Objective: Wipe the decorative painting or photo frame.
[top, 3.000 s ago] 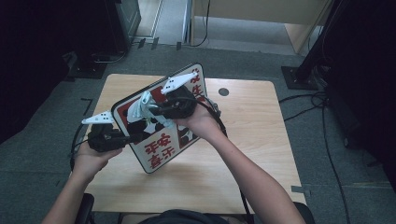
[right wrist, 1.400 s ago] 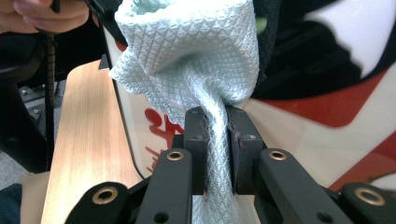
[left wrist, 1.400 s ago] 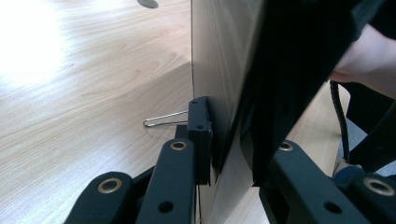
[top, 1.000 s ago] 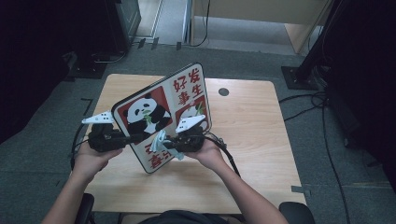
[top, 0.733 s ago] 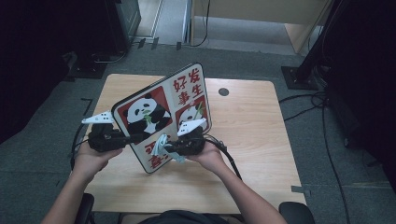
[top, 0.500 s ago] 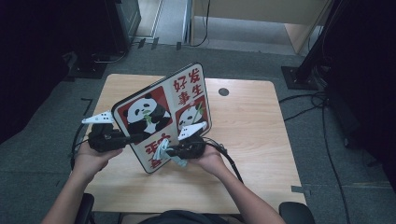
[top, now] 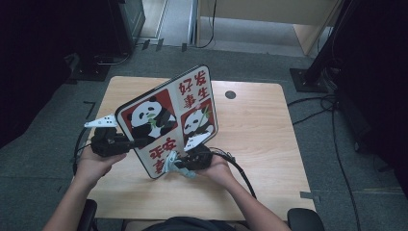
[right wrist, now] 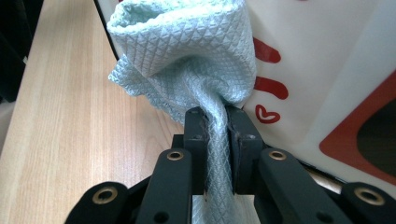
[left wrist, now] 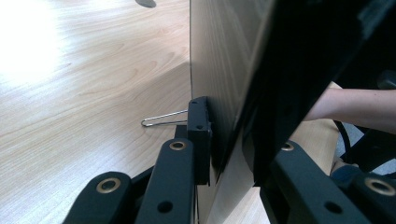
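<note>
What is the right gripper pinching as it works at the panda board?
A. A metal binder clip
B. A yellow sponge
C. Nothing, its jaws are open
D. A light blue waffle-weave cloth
D: in the right gripper view the right gripper has both jaws closed on a bunched light blue cloth pressed against the lower edge of the panda board, which the left gripper clamps upright by its side edge.

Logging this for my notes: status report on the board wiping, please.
Left gripper clamped on panda board edge, board tilted up. Right gripper shut on pale blue cloth, against board's lower face. Nothing in the way.
</note>
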The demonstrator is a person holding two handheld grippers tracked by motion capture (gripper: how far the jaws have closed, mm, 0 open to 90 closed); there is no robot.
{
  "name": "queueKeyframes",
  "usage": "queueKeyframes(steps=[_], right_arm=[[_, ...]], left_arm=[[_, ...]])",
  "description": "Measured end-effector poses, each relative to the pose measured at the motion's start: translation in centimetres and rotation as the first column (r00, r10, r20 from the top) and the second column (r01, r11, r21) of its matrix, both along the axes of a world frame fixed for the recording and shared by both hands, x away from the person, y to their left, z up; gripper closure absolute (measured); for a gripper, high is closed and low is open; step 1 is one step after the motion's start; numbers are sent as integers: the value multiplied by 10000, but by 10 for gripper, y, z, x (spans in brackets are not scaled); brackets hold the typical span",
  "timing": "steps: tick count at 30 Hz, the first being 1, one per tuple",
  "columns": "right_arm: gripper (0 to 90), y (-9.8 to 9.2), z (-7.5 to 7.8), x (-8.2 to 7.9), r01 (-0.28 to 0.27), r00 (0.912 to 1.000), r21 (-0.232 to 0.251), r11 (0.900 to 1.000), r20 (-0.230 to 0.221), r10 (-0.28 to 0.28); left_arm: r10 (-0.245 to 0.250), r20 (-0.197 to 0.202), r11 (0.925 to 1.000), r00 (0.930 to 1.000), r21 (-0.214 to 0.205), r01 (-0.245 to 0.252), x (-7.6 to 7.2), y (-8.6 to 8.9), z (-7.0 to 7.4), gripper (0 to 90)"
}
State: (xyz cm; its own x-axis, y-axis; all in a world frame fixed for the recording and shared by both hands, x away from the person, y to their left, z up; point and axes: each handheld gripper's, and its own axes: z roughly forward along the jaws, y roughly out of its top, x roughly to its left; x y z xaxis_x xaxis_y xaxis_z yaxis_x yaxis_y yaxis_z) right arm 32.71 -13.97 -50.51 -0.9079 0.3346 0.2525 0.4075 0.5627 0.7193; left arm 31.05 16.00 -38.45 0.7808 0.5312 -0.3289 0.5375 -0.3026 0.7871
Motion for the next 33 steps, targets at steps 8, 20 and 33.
queueKeyframes(steps=[8,20,33], right_arm=[[804,1,5,-1,-36,9999,-248,9997,-109,33],[807,0,33,1,178,9995,-59,9998,-271,-179],[807,2,91,10,125,9997,333,9994,184,-131]], left_arm=[[-3,82,10000,10000,53,3,0,-1,0,783],[-55,233,9999,9997,100,53,-3,2,3,740],[55,334,9997,9994,231,-63,-15,12,7,731]])
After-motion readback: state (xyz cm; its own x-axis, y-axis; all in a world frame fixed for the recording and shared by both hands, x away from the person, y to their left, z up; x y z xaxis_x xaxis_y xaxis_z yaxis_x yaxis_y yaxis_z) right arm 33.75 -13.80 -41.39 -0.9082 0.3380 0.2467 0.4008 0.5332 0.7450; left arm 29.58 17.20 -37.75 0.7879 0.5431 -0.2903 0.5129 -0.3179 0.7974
